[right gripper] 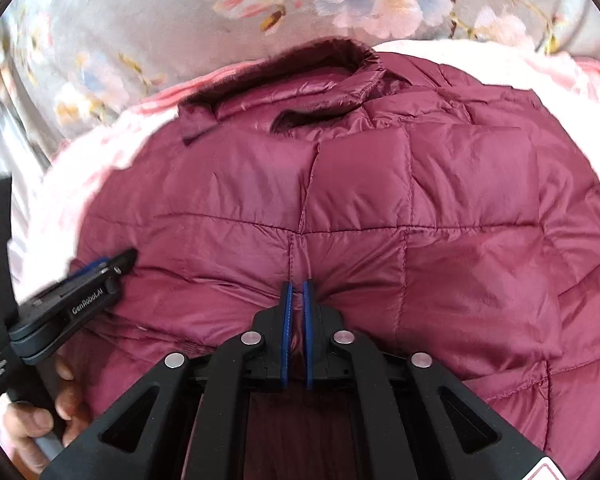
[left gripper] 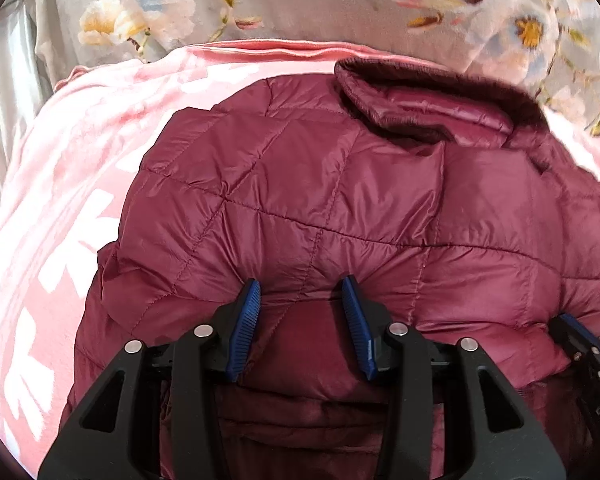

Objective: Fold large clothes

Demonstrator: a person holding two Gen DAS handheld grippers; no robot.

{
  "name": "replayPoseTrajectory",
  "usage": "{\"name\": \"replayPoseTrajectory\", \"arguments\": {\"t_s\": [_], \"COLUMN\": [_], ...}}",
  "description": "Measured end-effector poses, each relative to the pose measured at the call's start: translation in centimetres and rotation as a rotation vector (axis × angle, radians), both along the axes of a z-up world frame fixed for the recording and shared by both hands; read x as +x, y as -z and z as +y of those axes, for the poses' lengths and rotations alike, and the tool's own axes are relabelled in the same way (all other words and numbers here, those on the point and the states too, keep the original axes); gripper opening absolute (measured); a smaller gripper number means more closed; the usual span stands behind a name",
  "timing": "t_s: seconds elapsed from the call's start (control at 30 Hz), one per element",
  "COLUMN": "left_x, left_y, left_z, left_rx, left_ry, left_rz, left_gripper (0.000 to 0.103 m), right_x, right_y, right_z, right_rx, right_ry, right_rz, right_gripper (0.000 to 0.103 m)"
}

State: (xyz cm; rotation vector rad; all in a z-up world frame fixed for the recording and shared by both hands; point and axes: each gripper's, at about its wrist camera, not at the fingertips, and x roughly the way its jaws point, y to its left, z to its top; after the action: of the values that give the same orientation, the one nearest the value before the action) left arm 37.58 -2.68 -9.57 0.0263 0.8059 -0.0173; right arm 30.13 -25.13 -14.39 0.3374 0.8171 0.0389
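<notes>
A maroon quilted puffer jacket (left gripper: 300, 180) (right gripper: 420, 200) lies spread on a bed, its collar (left gripper: 420, 96) (right gripper: 284, 80) at the far side. In the left wrist view my left gripper (left gripper: 301, 286) grips a thick puffy fold of the near edge, and the fabric puckers at both blue pads. My right gripper (right gripper: 297, 284) is nearly closed on a thin pinch of the same edge, with creases running out from its tips. Each gripper shows at the edge of the other's view: the right gripper (left gripper: 572, 320) and the left gripper (right gripper: 112, 262), side by side along the near hem.
Under the jacket lies a pink blanket (left gripper: 80, 160) (right gripper: 480, 56) with white shapes on it. Beyond it is a grey floral sheet (left gripper: 300, 0) (right gripper: 140, 20). A person's hand (right gripper: 40, 420) holds the left gripper's handle at the lower left.
</notes>
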Motion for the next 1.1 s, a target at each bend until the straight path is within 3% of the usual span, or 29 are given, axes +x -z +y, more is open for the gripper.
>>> {"name": "replayPoseTrajectory", "arguments": {"t_s": [0.03,0.1,0.13,0.27,0.37,0.53,0.7,0.77,0.83,0.87,0.9,0.93,1.03,1.1], "left_x": [-0.2,-0.4,-0.3,1.9,4.3,8.6,10.3,10.8,11.5,11.7,11.9,11.8,10.2,9.3], "left_y": [-0.4,-1.9,-3.0,-6.6,-7.6,-6.5,-4.4,-3.9,-3.3,-3.0,-2.7,-2.5,-3.4,-3.7], "left_z": [0.3,1.3,1.7,2.1,1.9,1.2,0.1,-0.6,-1.1,-1.3,-1.3,-1.3,-1.0,-0.8], "left_rx": [-0.028,-0.133,-0.187,-0.358,-0.480,-0.537,-0.543,-0.525,-0.505,-0.498,-0.492,-0.485,-0.447,-0.420], "left_ry": [0.004,0.002,0.003,0.007,-0.038,-0.107,-0.114,-0.101,-0.100,-0.102,-0.099,-0.095,-0.066,-0.052], "left_rz": [-0.002,-0.005,-0.021,-0.023,-0.004,0.058,0.101,0.113,0.133,0.145,0.154,0.161,0.100,0.069], "left_gripper": [0.050,0.066,0.070,0.071,0.071,0.071,0.069,0.065,0.040,0.031,0.008,0.003,0.002,0.002], "right_x": [-0.3,-0.6,-0.5,1.5,3.5,6.9,9.3,10.0,10.6,10.8,10.7,10.5,8.4,7.9], "right_y": [-0.5,-1.9,-2.7,-4.6,-5.2,-3.5,-1.6,-1.5,-1.6,-1.8,-2.1,-2.6,-4.7,-4.5], "right_z": [-0.6,-1.7,-2.6,-5.9,-7.3,-9.2,-9.4,-8.9,-8.4,-7.9,-7.5,-7.1,-6.1,-6.3], "right_rx": [0.034,0.086,0.124,0.307,0.333,0.396,0.477,0.454,0.430,0.411,0.389,0.358,0.225,0.175], "right_ry": [0.004,0.029,0.053,0.128,0.184,0.231,0.231,0.216,0.195,0.170,0.147,0.128,0.086,0.090], "right_rz": [-0.012,-0.052,-0.080,-0.134,-0.158,-0.118,-0.083,-0.083,-0.086,-0.095,-0.099,-0.109,-0.195,-0.185], "right_gripper": [0.013,0.034,0.038,0.041,0.041,0.043,0.043,0.043,0.040,0.025,0.009,0.009,0.008,0.008]}}
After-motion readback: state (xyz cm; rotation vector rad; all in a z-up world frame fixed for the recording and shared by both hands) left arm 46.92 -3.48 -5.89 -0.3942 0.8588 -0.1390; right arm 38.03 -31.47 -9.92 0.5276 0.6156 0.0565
